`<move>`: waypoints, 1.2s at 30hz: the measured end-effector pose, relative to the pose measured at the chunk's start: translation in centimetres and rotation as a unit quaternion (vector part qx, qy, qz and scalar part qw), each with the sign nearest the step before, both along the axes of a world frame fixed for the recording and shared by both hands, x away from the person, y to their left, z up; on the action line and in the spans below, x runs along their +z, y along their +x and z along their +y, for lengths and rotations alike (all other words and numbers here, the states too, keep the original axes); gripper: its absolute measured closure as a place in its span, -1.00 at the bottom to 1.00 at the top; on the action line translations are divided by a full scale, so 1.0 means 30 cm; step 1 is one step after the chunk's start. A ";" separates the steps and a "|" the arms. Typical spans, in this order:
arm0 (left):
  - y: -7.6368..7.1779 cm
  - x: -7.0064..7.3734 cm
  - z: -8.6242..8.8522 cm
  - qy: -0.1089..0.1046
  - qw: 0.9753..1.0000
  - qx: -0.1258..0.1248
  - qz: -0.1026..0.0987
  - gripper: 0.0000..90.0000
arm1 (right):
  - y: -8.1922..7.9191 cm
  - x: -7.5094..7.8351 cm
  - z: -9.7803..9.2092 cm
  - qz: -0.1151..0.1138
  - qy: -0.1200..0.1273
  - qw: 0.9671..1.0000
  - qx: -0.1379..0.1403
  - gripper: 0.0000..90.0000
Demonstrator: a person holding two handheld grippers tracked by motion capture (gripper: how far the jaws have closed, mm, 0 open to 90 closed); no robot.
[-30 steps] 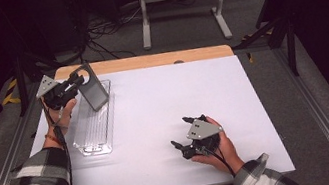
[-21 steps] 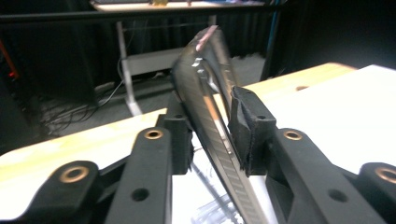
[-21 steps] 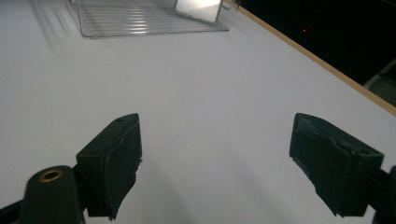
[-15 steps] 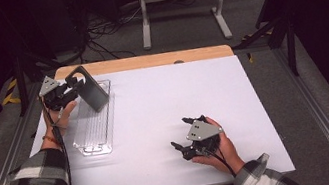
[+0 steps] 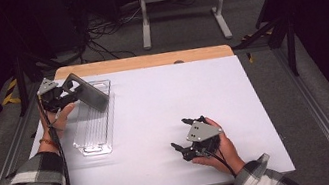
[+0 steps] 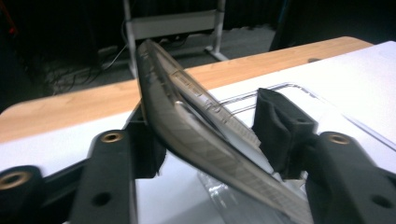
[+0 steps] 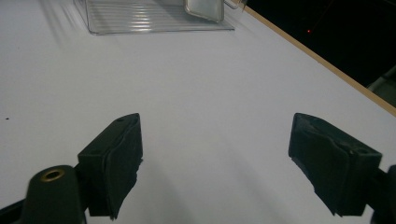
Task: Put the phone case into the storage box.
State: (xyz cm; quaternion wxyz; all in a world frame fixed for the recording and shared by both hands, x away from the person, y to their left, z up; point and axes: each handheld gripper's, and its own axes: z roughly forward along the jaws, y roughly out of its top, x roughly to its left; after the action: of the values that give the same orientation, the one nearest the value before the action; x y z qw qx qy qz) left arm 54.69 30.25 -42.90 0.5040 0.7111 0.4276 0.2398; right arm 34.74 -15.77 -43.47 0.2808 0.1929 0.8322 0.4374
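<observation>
Lid [image 5: 86, 91] of smoky plastic sits clamped in my left gripper [image 5: 59, 94], tilted above the far end of the clear bin [image 5: 93, 127] on the white worktop [image 5: 178, 95], apparently not yet seated, while my right gripper [image 5: 187, 134] rests open and empty near me.

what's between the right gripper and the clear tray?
Nothing: bare white table separates the right gripper from the clear tray, as the high view and right gripper view show.
</observation>
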 end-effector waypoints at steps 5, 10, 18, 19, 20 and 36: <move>0.000 -0.014 0.003 -0.014 0.999 -0.006 0.049 -0.30 | 0.000 0.002 0.000 -0.001 -0.001 1.000 0.001 -0.59; -0.015 -0.018 0.020 -0.039 0.996 -0.004 0.080 -0.46 | -0.003 0.004 -0.001 -0.002 0.001 1.000 0.002 -0.59; -0.093 0.000 0.012 -0.008 0.997 -0.016 0.072 -0.34 | -0.007 0.015 -0.010 -0.009 0.007 1.000 0.000 -0.58; -0.110 0.017 0.013 -0.011 0.998 -0.014 0.063 -0.36 | -0.008 0.016 -0.011 -0.011 0.006 1.000 0.000 -0.58; -0.110 0.017 0.013 -0.011 0.998 -0.014 0.063 -0.38 | -0.008 0.016 -0.011 -0.011 0.006 1.000 0.000 -0.58; -0.224 0.042 0.018 -0.014 1.000 0.024 0.016 -0.43 | -0.017 0.016 -0.002 -0.017 -0.005 1.000 0.006 -0.58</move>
State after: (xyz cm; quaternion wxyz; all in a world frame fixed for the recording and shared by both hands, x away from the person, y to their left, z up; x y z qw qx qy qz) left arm 47.96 30.81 -41.64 0.5009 0.6977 0.4554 0.2343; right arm 34.21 -15.84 -43.00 0.2931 0.1797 0.8306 0.4382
